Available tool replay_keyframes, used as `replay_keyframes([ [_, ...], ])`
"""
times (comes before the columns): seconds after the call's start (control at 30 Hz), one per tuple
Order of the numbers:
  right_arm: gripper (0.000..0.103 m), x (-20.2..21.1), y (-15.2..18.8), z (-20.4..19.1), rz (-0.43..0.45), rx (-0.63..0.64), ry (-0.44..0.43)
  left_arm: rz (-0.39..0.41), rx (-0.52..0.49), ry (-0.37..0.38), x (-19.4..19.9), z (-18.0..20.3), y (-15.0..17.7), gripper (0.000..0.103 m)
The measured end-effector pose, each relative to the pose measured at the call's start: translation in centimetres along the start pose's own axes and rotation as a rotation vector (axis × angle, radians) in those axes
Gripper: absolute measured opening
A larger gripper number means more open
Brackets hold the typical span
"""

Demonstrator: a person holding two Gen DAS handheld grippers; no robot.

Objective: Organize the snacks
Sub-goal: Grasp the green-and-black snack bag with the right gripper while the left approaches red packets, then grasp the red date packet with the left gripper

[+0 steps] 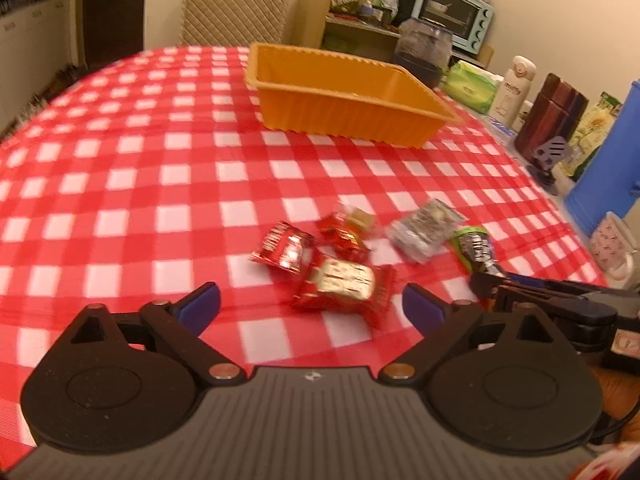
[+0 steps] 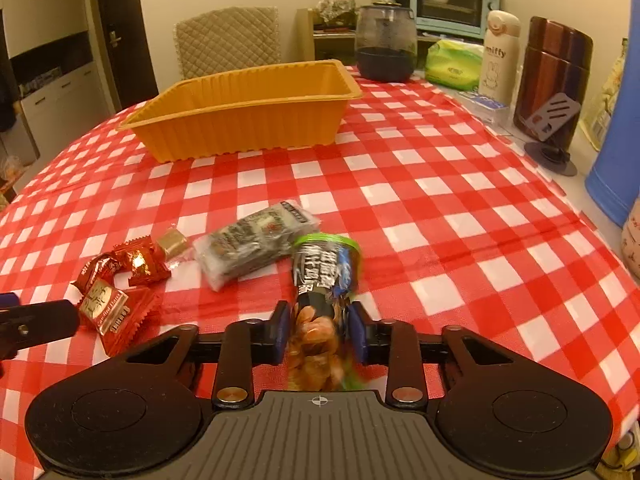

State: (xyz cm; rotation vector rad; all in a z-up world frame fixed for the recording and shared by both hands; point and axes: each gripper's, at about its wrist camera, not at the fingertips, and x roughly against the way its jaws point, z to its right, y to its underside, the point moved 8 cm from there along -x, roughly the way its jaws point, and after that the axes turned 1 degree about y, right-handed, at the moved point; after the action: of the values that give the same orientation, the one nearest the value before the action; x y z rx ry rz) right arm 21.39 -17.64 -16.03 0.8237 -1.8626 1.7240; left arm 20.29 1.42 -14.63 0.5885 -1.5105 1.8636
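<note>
An orange ridged tray (image 1: 344, 112) (image 2: 240, 128) stands on the red-checked tablecloth at the far side. Several small snack packets lie in a cluster nearer me. My left gripper (image 1: 312, 306) is open, its blue pads (image 1: 200, 304) on either side of a red packet with a gold label (image 1: 344, 284) without touching it. Two more red packets (image 1: 284, 246) (image 1: 344, 236) and a grey packet (image 1: 424, 228) (image 2: 256, 240) lie beyond. My right gripper (image 2: 320, 332) is shut on the near end of a green-and-black packet (image 2: 324, 272) (image 1: 474, 244).
Along the table's right edge stand a blue container (image 2: 616, 140), a dark brown jar (image 2: 552, 76), a phone stand (image 2: 552, 120), a white bottle (image 2: 498, 52), a green tissue pack (image 2: 452, 60) and a floral mug (image 1: 612, 244). A quilted chair (image 2: 228, 40) stands behind the tray.
</note>
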Motion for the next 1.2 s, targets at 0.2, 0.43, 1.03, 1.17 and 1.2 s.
replay_keyframes([
  [0.2,0.030,0.5,0.4,1.0,-0.009,-0.014,0.008,-0.028,0.017,0.075,-1.2,2.0,-0.1,0.089],
  [0.43,0.030,0.9,0.8,1.8,-0.012,-0.022,0.012,-0.011,0.053,0.104,-3.3,2.7,-1.1,0.089],
  [1.03,0.030,0.8,0.8,1.7,-0.016,-0.032,-0.003,-0.040,0.128,0.111,-4.2,3.2,-0.9,0.078],
  [1.17,0.030,0.9,0.8,1.6,-0.014,-0.021,-0.001,-0.050,0.060,0.068,-4.8,3.6,-0.7,0.068],
  [1.2,0.030,0.9,0.8,1.6,-0.014,-0.019,0.000,-0.052,0.026,0.052,-4.8,3.9,-0.6,0.065],
])
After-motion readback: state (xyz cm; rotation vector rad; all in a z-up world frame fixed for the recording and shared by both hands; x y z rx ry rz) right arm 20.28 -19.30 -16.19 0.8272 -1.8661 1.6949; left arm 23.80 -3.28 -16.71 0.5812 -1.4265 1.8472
